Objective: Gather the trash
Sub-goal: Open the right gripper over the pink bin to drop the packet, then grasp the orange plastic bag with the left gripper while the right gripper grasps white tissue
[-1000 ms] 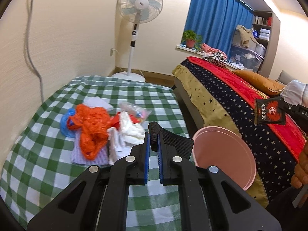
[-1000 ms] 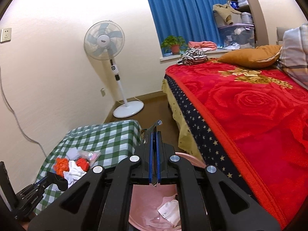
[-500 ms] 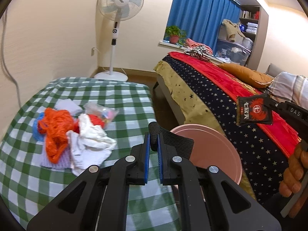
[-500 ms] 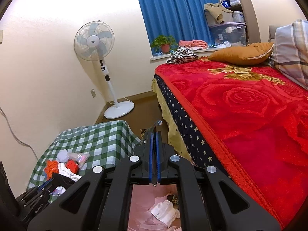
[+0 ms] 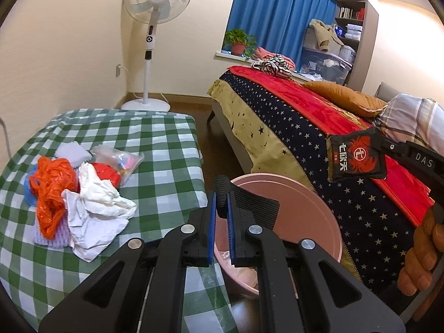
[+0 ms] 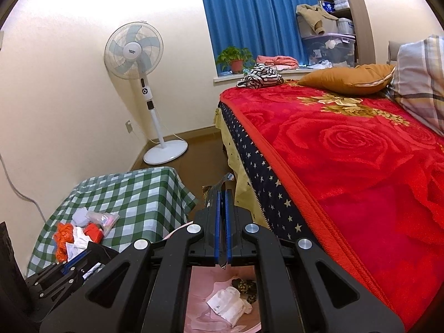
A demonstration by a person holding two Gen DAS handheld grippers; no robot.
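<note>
**Both grippers loaded above the pink bin**

We see the left hand-held gripper clenched on a black strap, its looped end poking up between the blue pads. Just past the fingertips, at about 3 o'clock in the left wrist view, sits the pink bin on the floor, between the surface and the bed.

The right hand-held gripper is clamped on a thin dark packet; in the left view it shows as a black sachet with a red emblem, at 3 o'clock above the bin, with a hand on the handle at the frame's right edge. In the right view only its foil edge sticks out beyond the pads.

Down through the right fingers we see the bin's inside, holding crumpled white paper and something dark (we cannot tell what).

On the checked cloth at 9 o'clock in the left view lies the remaining trash: an orange bag, white paper, a clear bag and purple cloths, heaped together.
</note>
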